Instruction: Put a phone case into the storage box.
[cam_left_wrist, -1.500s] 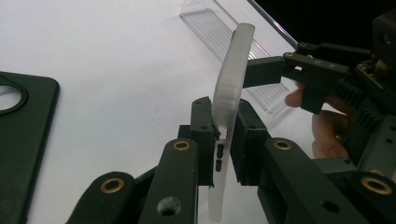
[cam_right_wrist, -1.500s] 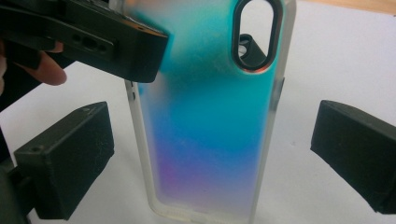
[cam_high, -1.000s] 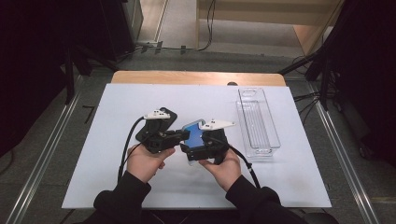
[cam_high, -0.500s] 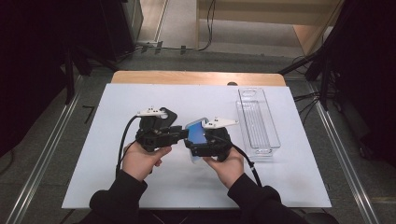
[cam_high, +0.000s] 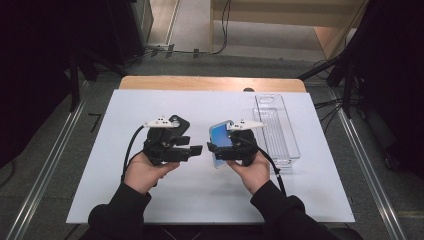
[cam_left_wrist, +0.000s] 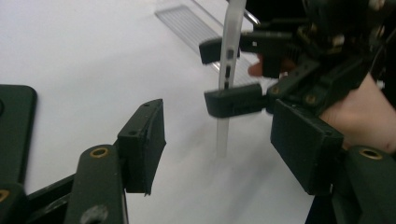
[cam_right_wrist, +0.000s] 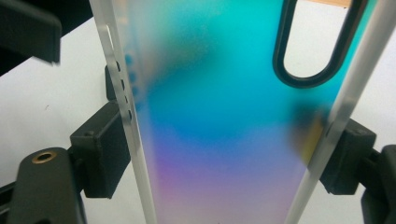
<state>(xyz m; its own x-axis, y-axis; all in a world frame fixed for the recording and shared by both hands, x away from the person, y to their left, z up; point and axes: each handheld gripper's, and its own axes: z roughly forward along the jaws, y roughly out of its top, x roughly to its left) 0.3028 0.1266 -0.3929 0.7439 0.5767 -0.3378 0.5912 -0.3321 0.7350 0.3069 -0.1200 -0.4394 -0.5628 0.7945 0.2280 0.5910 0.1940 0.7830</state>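
Observation:
A clear phone case (cam_high: 220, 136) with a blue-to-purple back stands on edge above the white table. My right gripper (cam_high: 213, 149) is shut on it, its pads pressing both clear side rims (cam_right_wrist: 128, 140). In the left gripper view the case (cam_left_wrist: 232, 28) is edge-on in the right gripper (cam_left_wrist: 223, 74). My left gripper (cam_high: 196, 149) stands open a short way to the left of the case, nothing between its fingers (cam_left_wrist: 144, 140); its jaws have just been opening. A flat black phone-like object (cam_high: 179, 121) lies behind the left gripper, its edge (cam_left_wrist: 14, 130) at far left.
A clear plastic tray (cam_high: 277, 130) lies lengthwise at the right of the white table top (cam_high: 100, 200), just beyond the right hand. The wooden table edge (cam_high: 210, 82) runs along the back. Floor rails flank both sides.
The two grippers were together at the case. The left jaws have opened and let go of it. The right gripper has carried the case a little to the right.

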